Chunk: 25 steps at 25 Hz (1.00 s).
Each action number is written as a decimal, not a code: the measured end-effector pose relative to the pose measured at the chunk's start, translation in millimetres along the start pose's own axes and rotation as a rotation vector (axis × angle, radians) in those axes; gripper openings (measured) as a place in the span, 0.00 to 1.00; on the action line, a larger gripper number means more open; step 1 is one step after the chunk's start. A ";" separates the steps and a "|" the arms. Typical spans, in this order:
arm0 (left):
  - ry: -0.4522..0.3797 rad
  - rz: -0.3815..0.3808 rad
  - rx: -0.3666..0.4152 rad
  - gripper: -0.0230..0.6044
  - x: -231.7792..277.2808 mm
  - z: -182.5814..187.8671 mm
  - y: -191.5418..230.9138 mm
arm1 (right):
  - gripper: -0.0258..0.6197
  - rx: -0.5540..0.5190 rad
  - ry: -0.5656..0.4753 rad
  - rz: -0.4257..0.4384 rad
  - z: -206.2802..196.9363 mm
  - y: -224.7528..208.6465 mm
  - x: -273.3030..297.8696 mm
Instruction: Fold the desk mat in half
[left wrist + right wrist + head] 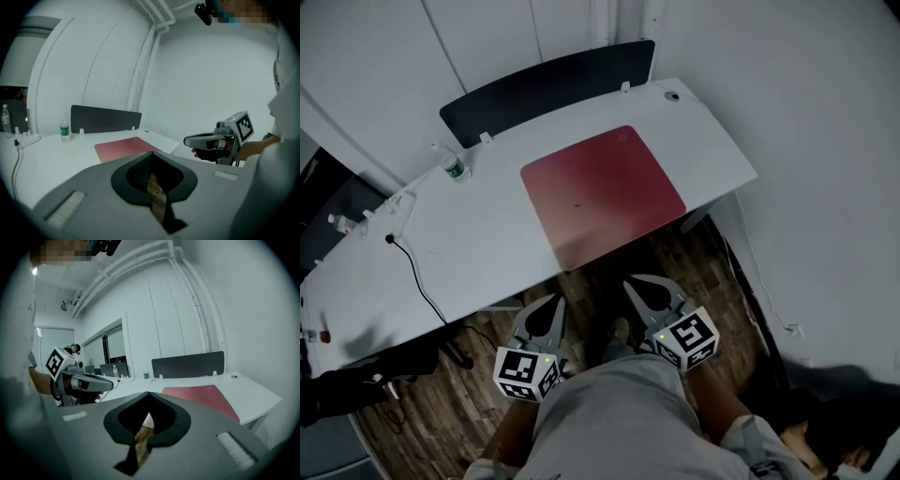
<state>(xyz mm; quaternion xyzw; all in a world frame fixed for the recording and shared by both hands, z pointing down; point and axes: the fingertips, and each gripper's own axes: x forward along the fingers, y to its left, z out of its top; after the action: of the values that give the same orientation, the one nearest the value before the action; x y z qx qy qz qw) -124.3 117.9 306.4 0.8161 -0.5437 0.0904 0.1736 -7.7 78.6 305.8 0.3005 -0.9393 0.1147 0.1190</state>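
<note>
The red desk mat [600, 192] lies flat and unfolded on the white desk [487, 234], its near edge close to the desk's front edge. Both grippers hang in front of the desk over the wooden floor, apart from the mat. My left gripper [555, 302] is shut and holds nothing. My right gripper [636, 284] is likewise shut and holds nothing. In the left gripper view the mat [124, 147] shows beyond the meeting jaw tips [151, 153]. The right gripper view has the mat [201, 394] ahead and to the right of its closed tips [149, 393].
A dark divider screen [548, 89] stands along the desk's far edge. A water bottle [455, 169] and a power strip [398, 211] with a black cable [417, 272] sit left of the mat. A white wall runs along the right side. My lap in grey shorts [628, 422] fills the bottom.
</note>
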 end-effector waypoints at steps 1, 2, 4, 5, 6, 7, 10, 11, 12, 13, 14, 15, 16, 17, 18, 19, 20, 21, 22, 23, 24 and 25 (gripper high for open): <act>-0.002 0.009 -0.002 0.07 6.6 2.9 1.3 | 0.05 -0.006 0.004 0.011 1.4 -6.5 4.1; -0.005 0.021 -0.005 0.07 12.8 5.4 3.5 | 0.05 -0.011 0.007 0.022 2.5 -12.3 8.6; -0.011 0.047 -0.018 0.07 24.0 8.4 8.6 | 0.05 -0.019 0.014 0.043 4.0 -23.1 16.9; -0.014 0.059 -0.023 0.07 28.7 9.3 10.1 | 0.05 -0.020 0.016 0.051 4.5 -28.3 19.9; -0.014 0.069 -0.025 0.07 32.9 10.0 10.8 | 0.05 -0.020 0.018 0.058 5.0 -33.5 22.3; -0.014 0.079 -0.025 0.07 36.7 10.9 11.1 | 0.05 -0.019 0.019 0.064 5.3 -38.7 24.3; -0.008 0.104 -0.018 0.07 45.5 12.3 12.7 | 0.05 -0.029 0.025 0.083 4.1 -50.7 31.5; -0.002 0.112 -0.018 0.07 46.6 11.2 14.1 | 0.05 -0.035 0.032 0.089 2.6 -52.4 34.3; 0.005 0.121 -0.020 0.07 46.8 9.6 16.0 | 0.05 -0.040 0.038 0.093 1.1 -53.1 37.2; 0.011 0.130 -0.022 0.07 46.7 8.0 18.4 | 0.05 -0.042 0.043 0.099 0.1 -53.4 40.0; 0.017 0.138 -0.025 0.07 46.8 6.7 21.0 | 0.05 -0.041 0.045 0.104 -0.7 -53.6 43.1; 0.021 0.144 -0.028 0.07 47.0 5.4 23.6 | 0.05 -0.039 0.048 0.109 -2.0 -54.0 46.6; 0.025 0.147 -0.032 0.07 47.0 4.0 25.9 | 0.05 -0.036 0.054 0.114 -4.2 -53.7 50.3; 0.030 0.147 -0.037 0.07 46.6 2.2 27.7 | 0.05 -0.033 0.063 0.120 -7.3 -52.7 53.7; 0.035 0.145 -0.040 0.07 46.0 -0.1 29.0 | 0.05 -0.031 0.076 0.125 -10.9 -51.0 56.4; 0.041 0.142 -0.043 0.07 45.3 -2.6 30.0 | 0.05 -0.029 0.089 0.128 -14.4 -49.3 58.7; 0.045 0.139 -0.044 0.07 45.0 -4.8 31.6 | 0.05 -0.029 0.100 0.130 -17.5 -47.8 61.1; 0.047 0.136 -0.044 0.07 45.1 -6.5 34.3 | 0.05 -0.030 0.108 0.132 -19.7 -46.5 64.1; 0.048 0.133 -0.045 0.07 45.4 -7.8 37.8 | 0.05 -0.035 0.112 0.134 -21.4 -45.1 67.8; 0.049 0.131 -0.047 0.07 45.9 -9.1 41.8 | 0.05 -0.043 0.117 0.136 -23.7 -43.4 71.4; 0.051 0.128 -0.048 0.07 46.5 -10.5 45.6 | 0.05 -0.055 0.124 0.136 -26.8 -41.9 74.8; 0.054 0.125 -0.047 0.07 47.2 -12.0 49.0 | 0.05 -0.067 0.134 0.133 -30.5 -40.8 78.1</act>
<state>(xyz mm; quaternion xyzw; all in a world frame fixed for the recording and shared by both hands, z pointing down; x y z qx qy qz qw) -150.4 65.1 342.4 0.7734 -0.5909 0.1101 0.2015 -40.6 13.0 363.3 0.2248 -0.9505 0.1107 0.1839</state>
